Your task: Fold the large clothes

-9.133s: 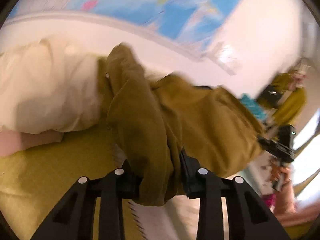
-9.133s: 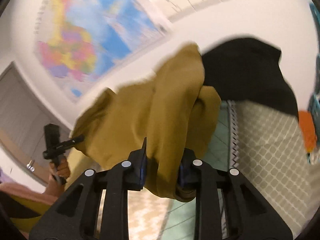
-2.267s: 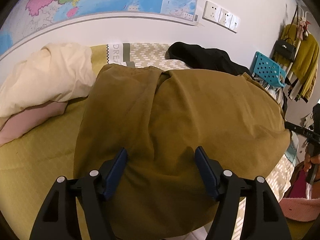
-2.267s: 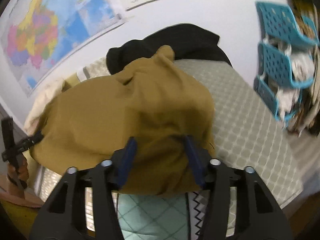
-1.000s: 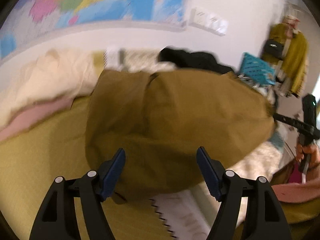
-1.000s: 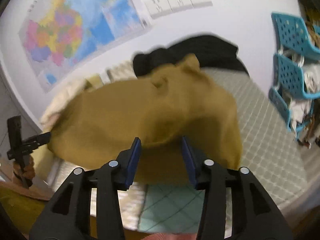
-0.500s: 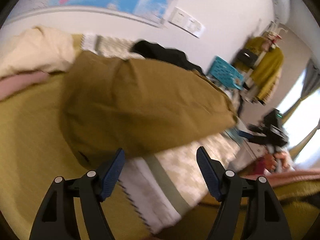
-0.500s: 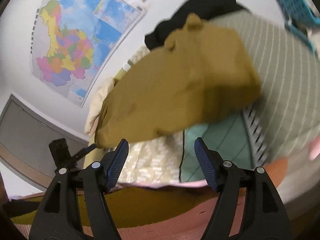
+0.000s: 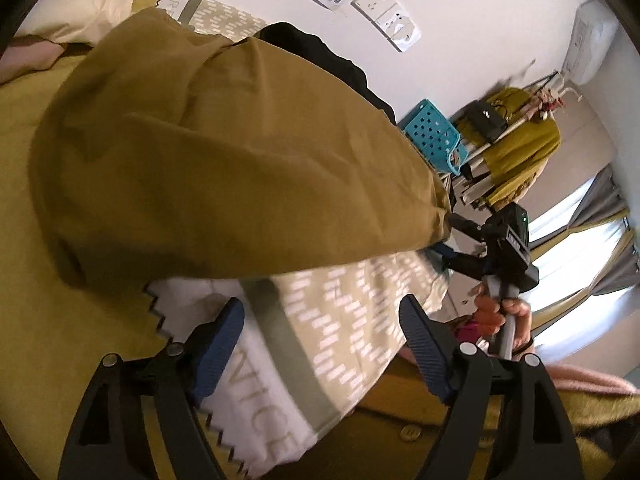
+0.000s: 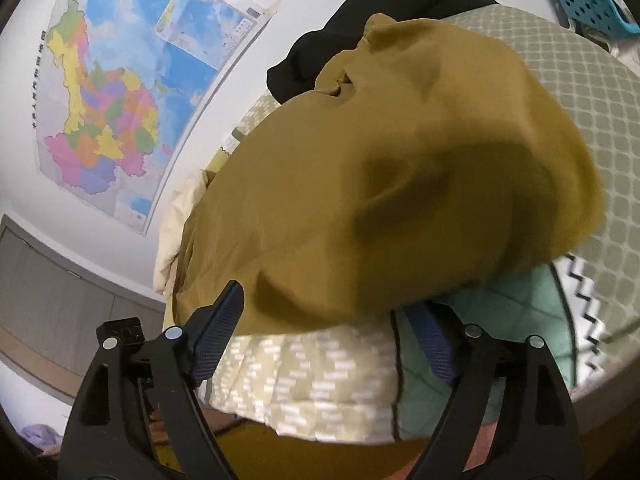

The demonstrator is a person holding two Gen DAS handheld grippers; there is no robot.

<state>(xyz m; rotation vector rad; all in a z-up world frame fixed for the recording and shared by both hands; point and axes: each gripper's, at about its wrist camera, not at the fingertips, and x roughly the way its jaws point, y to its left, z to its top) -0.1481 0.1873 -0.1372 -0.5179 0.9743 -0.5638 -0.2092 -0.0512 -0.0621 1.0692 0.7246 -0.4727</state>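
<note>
A large mustard-brown garment (image 9: 224, 168) lies folded flat on the bed. It also fills the right wrist view (image 10: 400, 184). My left gripper (image 9: 320, 344) is open and empty, hovering over the patterned bedspread just short of the garment's near edge. My right gripper (image 10: 332, 328) is open and empty at the garment's other near edge, its jaws wide apart. The right gripper also shows in the left wrist view (image 9: 492, 248), held in a hand by the garment's right corner.
A black garment (image 10: 380, 12) lies at the head of the bed. A cream quilt (image 9: 80, 4) is bunched at the back left. Blue baskets (image 9: 436, 136) and a clothes rack (image 9: 516, 140) stand to the right. A map (image 10: 132, 84) hangs on the wall.
Both grippers let go of the garment, opened, and pulled back toward the near edge of the bed. The garment now lies spread and still.
</note>
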